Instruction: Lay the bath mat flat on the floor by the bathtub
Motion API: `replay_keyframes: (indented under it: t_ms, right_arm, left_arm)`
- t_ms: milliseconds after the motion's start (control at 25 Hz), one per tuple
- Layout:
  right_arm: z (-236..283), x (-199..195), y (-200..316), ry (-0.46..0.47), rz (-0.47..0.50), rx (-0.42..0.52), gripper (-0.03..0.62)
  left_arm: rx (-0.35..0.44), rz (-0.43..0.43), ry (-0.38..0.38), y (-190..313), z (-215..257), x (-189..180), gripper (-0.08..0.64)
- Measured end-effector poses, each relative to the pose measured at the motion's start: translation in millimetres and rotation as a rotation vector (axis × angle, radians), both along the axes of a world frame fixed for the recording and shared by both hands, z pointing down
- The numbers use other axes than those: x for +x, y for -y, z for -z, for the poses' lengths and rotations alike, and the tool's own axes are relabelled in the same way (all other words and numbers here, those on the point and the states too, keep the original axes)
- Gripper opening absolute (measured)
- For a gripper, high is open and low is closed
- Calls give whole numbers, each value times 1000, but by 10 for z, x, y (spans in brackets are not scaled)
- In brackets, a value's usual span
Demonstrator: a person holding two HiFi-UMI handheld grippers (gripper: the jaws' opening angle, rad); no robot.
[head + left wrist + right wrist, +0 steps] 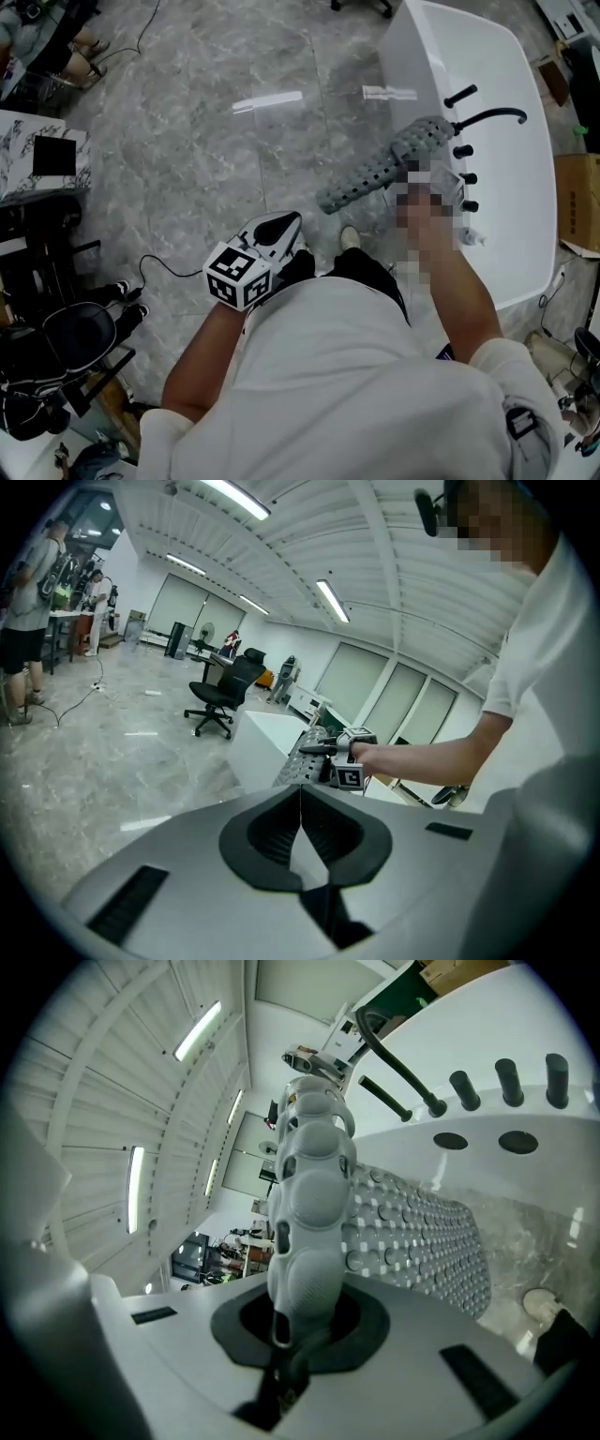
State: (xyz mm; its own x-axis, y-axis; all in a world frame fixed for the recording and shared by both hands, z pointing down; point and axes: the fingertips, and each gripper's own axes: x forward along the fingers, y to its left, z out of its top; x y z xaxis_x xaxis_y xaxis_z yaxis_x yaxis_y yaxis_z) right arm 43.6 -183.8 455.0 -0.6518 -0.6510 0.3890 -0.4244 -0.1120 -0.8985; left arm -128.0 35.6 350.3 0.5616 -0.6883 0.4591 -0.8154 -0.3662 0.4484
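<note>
by the bathtub [405,56], right gripper [298,1333] clamps the grey bath mat [314,1194].

Blk office chair [223,688] far off — cardboard box [578,202] at rt.

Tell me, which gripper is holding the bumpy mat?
The right gripper: its jaws pinch the grey bath mat by its edge. The left gripper is shut, empty.

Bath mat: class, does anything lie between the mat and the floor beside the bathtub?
Nothing visible does. The bath mat hangs from the right gripper above the floor beside the bathtub; only the person's shoe is near.
</note>
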Motion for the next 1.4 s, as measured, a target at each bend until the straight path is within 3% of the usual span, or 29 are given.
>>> replay_keyframes:
  t_ms: [280,560,760,1000,1280,1400]
  right_arm:
    - [-85,-531,817,12,-96,32,28]
    - [-286,-892,1524,53,-154,18,29]
    - [-543,-1202,2439,94,-171,0,29]
    - [-817,-1271,2935,107,-200,-4,29]
    - [-1495,-1396,4597,128,-215,-25,29]
    - [-1751,-1303,5010,140,-244,-20,29]
  left_arm:
    - [-18,-57,6,381,-145,-467,18]
    - [-75,-42,-10,502,-331,-528,18]
    - [-124,3,-9,1074,-435,-572,18]
    - [-158,-43,-37,1258,-569,-297,18]
    - [-221,-50,-74,2585,-980,-17,18]
    - [-246,-62,-101,2826,-1130,136,18]
